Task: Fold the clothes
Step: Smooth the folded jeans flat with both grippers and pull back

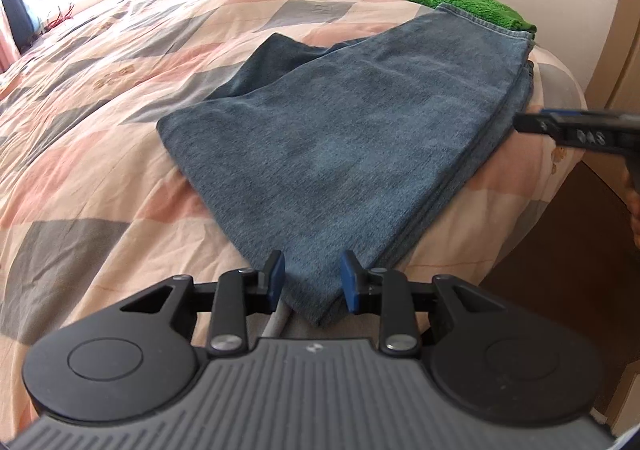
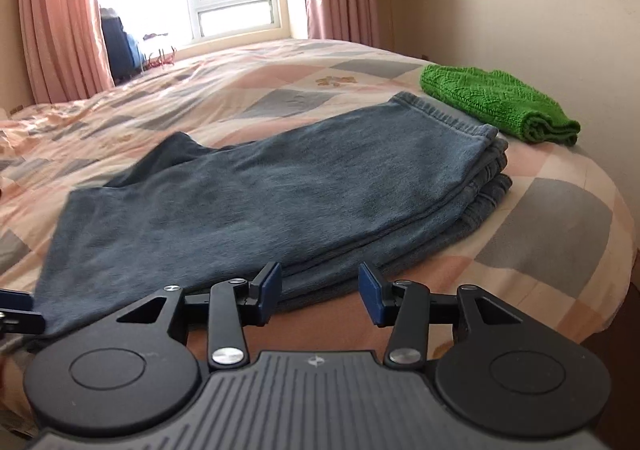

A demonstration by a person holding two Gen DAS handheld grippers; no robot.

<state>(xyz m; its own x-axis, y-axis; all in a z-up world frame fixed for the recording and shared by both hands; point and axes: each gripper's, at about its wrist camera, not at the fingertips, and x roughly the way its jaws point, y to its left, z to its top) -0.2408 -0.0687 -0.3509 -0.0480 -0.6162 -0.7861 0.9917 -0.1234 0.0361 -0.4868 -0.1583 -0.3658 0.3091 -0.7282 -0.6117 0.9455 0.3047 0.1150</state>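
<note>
Folded jeans: blue denim, several layers, flat on the bed.
Left tongs: narrow gap, pads clear of the cloth; near corner of jeans lies between and just ahead.
Right tongs: wider gap, empty; jeans' stacked edge just ahead.
Green knit: folded, beyond the jeans.

Folded blue denim jeans lie on the patchwork quilted bed just ahead of the right gripper. A folded green knitted garment sits beyond them (to the gripper's right).
</note>
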